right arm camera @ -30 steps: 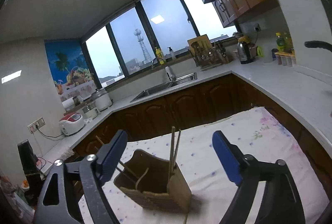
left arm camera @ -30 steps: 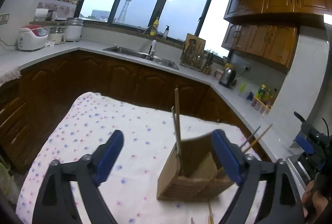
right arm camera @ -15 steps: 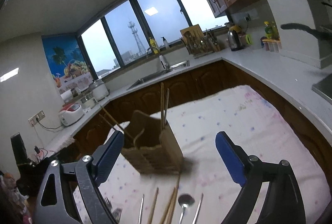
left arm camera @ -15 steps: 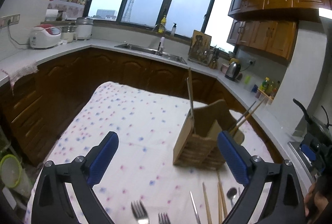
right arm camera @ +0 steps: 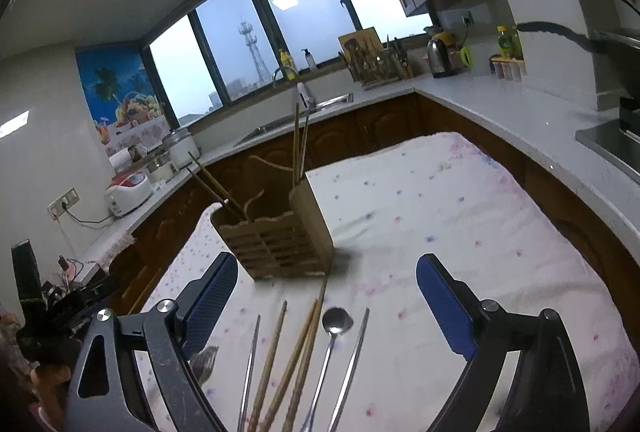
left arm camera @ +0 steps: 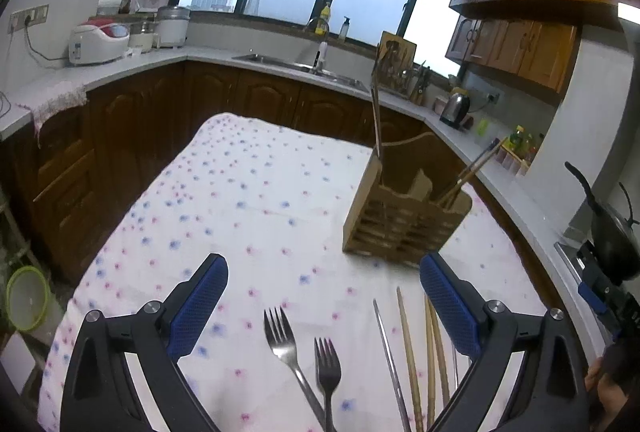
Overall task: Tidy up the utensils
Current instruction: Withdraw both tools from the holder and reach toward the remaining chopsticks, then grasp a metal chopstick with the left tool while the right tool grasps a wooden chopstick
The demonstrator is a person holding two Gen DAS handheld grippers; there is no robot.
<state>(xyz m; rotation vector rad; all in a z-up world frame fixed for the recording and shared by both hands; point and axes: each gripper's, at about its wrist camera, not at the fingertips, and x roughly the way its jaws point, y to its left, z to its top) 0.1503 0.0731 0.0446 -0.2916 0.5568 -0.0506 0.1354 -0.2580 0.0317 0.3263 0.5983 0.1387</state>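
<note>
A wooden utensil holder (left arm camera: 404, 220) stands on the flowered tablecloth (left arm camera: 248, 200) with chopsticks standing in two compartments; it also shows in the right wrist view (right arm camera: 276, 236). Two forks (left arm camera: 304, 364) lie between the fingers of my open, empty left gripper (left arm camera: 324, 308). Wooden chopsticks (left arm camera: 420, 364) and a metal one lie just right of them. In the right wrist view, wooden chopsticks (right arm camera: 292, 360), a metal spoon (right arm camera: 334, 332) and metal chopsticks (right arm camera: 352, 364) lie below my open, empty right gripper (right arm camera: 326, 304).
Dark wooden cabinets and a white counter (left arm camera: 280, 66) with a sink (left arm camera: 304, 70) ring the table. A rice cooker (left arm camera: 98, 42), kettle (left arm camera: 456, 108) and knife rack (left arm camera: 396, 68) stand on the counter. A black pan (left arm camera: 608, 240) sits at far right.
Both grippers have pulled back and tilted down from the holder. The loose forks, chopsticks and spoon on the cloth have come into view near the fingers. Both stay open.
</note>
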